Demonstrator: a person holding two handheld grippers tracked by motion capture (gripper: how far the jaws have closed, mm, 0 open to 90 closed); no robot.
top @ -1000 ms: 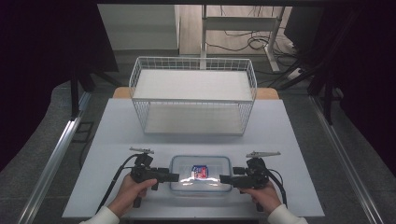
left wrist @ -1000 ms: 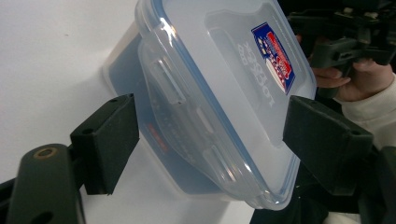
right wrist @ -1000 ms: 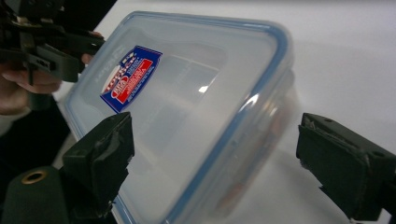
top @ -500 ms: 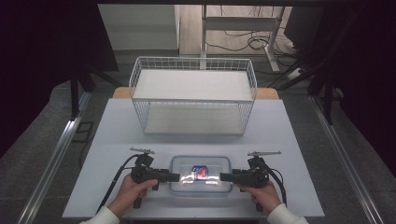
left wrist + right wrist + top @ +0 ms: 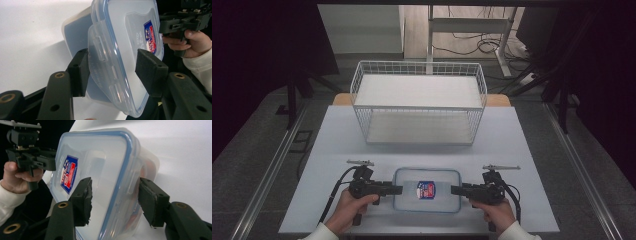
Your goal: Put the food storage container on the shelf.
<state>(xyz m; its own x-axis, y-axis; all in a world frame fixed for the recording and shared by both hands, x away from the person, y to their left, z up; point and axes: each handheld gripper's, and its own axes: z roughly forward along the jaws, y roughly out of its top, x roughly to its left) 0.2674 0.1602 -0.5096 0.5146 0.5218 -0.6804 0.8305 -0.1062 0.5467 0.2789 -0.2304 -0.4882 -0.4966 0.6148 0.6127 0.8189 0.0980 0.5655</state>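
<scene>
Claws [image 5: 398, 189] closer in (box [image 5: 427, 204] between them)

Background items, upper frame
White wire-mesh basket [image 5: 419, 102] upper centre on pale table [image 5: 522, 145]; metal desk frame [image 5: 472, 30] behind.

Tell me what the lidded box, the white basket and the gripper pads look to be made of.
Lidded box: apparently clear, glossy plastic; the table shows through it, and its lid has a blue seal line and moulded latch flaps.
White basket: likely white-coated metal wire, given its thin grid walls.
Gripper pads: matte black, probably foam or soft rubber, judging by a frayed, crumbly edge.
</scene>
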